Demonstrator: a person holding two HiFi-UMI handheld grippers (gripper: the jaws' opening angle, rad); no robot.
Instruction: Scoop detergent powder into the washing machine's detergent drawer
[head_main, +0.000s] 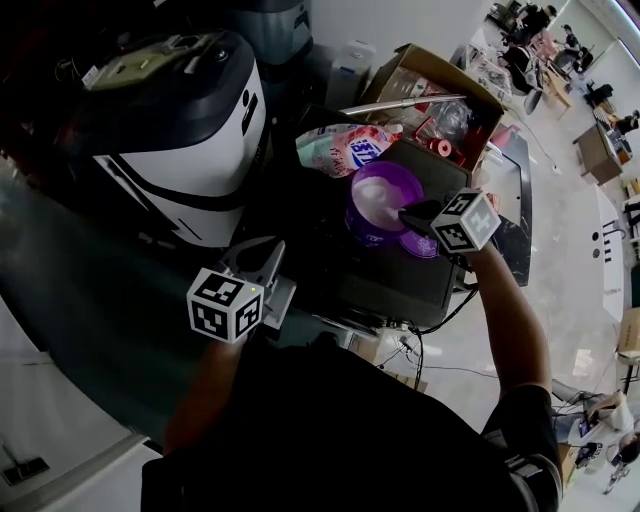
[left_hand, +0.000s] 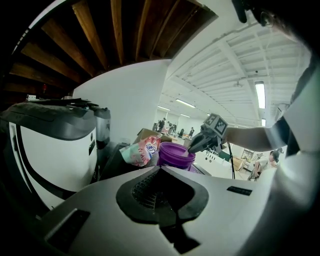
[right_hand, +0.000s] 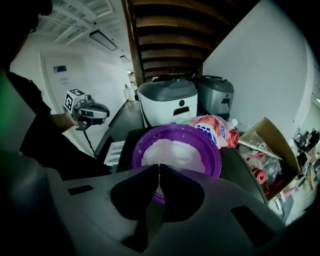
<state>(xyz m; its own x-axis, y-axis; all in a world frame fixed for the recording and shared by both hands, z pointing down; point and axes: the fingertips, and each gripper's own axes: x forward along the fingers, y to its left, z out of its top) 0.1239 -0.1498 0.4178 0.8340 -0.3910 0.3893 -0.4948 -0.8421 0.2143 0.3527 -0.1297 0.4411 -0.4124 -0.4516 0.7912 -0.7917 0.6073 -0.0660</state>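
Beyond the left tongs (head_main: 262, 262): white-and-grey washer (head_main: 185, 135), biggest item. Right tongs view shows a second, darker machine (right_hand: 215, 97) beside it, front-on. Under the right tongs (head_main: 405, 213): black cabinet top (head_main: 330, 265). Past them is a cardboard box (head_main: 425, 75) with red parts inside.

Purple bowl (head_main: 351, 207) sits directly below the right tongs' tips, filled with white detergent powder (head_main: 378, 195). The tips are at its near rim. Left tongs view gets only the bowl's outer wall, no powder.

Pink detergent pouch (head_main: 345, 148) lies just behind the bowl; blue lettering, too small to read.

Left tongs clenched on nothing, well short of the bowl. Right tongs clenched too. There's a pale sliver in the slit; can't tell if it's a held thing or powder behind. Only crisp print is the square markers on both cubes.
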